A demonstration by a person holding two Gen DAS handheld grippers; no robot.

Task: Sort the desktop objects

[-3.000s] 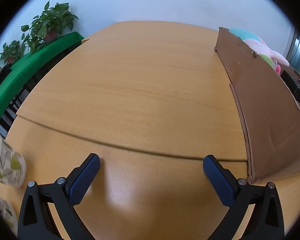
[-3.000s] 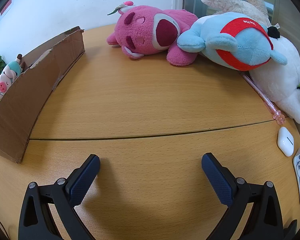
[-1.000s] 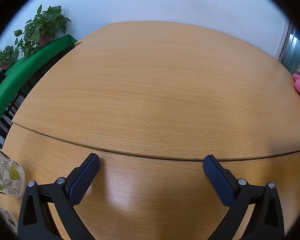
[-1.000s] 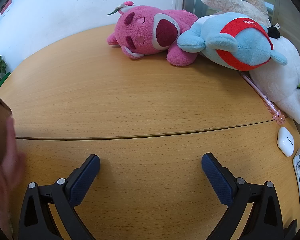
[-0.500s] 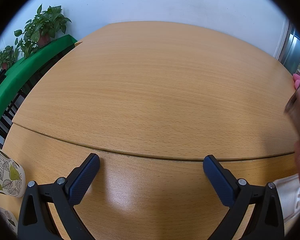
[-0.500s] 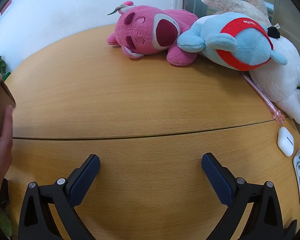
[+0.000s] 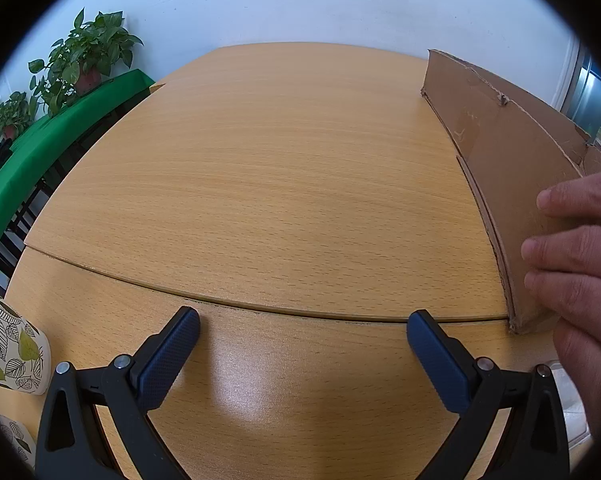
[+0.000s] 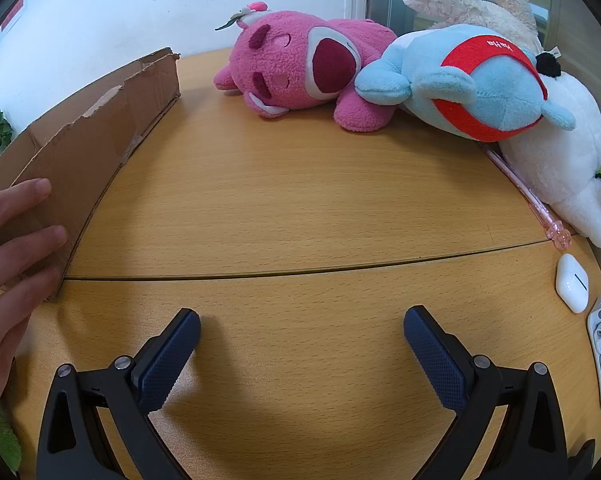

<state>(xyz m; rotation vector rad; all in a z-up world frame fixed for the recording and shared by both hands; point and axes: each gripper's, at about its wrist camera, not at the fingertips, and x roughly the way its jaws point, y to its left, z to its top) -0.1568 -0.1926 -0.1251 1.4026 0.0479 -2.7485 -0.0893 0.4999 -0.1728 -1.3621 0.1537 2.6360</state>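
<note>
Both grippers, left (image 7: 302, 342) and right (image 8: 301, 342), gaping wide and empty; hand (image 8: 8, 260) nudging cardboard box (image 8: 88, 136) could easily shove it into pink plush (image 8: 300, 68).

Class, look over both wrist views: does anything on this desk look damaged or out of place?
Yes. The cardboard box has ragged, torn top edges, and a bare hand presses on its near corner. A pink pen lies partly tucked under the white plush toy.
</note>
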